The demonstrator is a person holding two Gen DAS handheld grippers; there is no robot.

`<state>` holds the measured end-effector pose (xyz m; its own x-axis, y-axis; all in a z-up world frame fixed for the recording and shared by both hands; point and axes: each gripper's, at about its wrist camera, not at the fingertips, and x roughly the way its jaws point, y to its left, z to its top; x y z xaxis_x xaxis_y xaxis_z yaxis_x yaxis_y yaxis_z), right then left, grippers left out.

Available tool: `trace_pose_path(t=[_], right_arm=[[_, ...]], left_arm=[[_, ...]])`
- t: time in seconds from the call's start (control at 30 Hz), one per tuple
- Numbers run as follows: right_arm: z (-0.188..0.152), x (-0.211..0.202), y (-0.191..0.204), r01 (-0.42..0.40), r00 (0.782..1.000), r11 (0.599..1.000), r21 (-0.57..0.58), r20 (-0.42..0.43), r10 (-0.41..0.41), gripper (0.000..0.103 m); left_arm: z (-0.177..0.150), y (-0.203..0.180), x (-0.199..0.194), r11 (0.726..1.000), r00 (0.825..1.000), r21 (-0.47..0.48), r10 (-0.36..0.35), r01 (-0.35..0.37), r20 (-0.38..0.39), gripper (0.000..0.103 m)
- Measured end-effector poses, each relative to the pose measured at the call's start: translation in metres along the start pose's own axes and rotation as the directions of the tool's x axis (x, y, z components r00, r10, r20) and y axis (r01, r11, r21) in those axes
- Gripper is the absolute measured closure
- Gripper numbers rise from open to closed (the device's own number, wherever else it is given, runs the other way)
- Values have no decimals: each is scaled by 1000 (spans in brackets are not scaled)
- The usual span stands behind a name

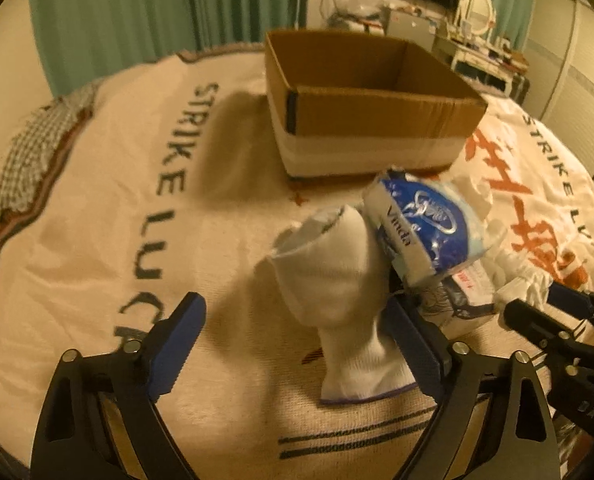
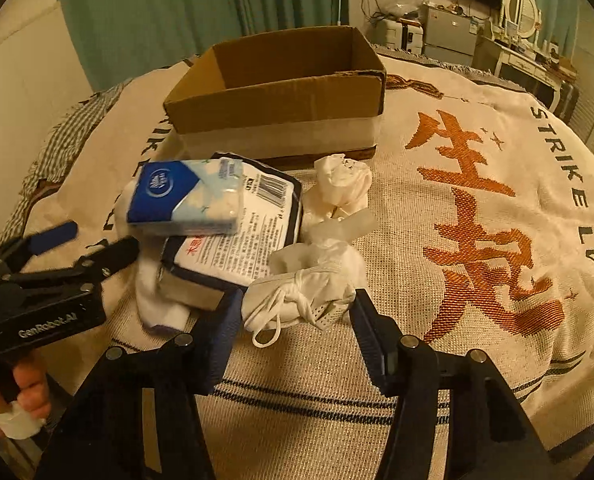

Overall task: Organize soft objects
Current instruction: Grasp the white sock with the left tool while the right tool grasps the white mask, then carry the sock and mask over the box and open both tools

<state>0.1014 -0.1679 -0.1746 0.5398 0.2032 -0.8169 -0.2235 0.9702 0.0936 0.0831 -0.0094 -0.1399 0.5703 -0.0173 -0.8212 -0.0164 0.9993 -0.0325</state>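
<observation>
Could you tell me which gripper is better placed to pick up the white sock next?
Left, probably. The left gripper is open with the white sock lying between its fingers. The right gripper is open around the white mask instead, with the sock off to its left.

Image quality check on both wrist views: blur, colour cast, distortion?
Left wrist: warm yellow cast, motion blur on the box and blanket lettering, sock fairly sharp, strong fisheye vignette. Right wrist: same cast, sharper overall; tissue pack slightly soft, blanket edges bent by the fisheye.
</observation>
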Motion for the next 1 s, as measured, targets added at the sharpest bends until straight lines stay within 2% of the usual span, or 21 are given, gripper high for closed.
trace_pose_path(t=[0.13,0.2,0.23,0.27,0.3,0.33,0.4,0.63,0.77,1.0], right_arm=[[1,2,-2,2,1000,1000,11,-1,-2,48],[2,3,-3,8,1000,1000,10,3,-8,48],[3,4,-4,8,1000,1000,10,3,-8,48],[3,5,-5,7,1000,1000,12,1,-7,48],[4,5,-5,8,1000,1000,13,3,-8,48],[5,6,-6,5,1000,1000,16,4,-5,48],[8,6,-6,0,1000,1000,15,6,0,48],[5,-6,0,1,1000,1000,8,17,-2,48],[3,-27,6,10,999,1000,-12,48,-9,48],[6,-79,10,17,989,1000,-16,147,-14,48]], left_arm=[[2,-5,12,999,999,-7,-44,44,-19,15],[4,-6,18,998,997,-10,-63,63,-35,26],[5,-7,20,998,997,-12,-67,66,-41,27],[6,-6,22,997,996,-19,-78,77,-46,34],[6,-7,22,995,994,-24,-101,100,-47,45],[6,-7,23,992,991,-23,-122,121,-48,49],[6,-12,20,993,993,13,-115,115,-41,53],[1,-16,3,993,997,102,-62,66,-34,59],[-2,-8,-22,993,998,94,-66,66,-9,59],[3,4,-79,993,994,93,-75,67,82,59]])
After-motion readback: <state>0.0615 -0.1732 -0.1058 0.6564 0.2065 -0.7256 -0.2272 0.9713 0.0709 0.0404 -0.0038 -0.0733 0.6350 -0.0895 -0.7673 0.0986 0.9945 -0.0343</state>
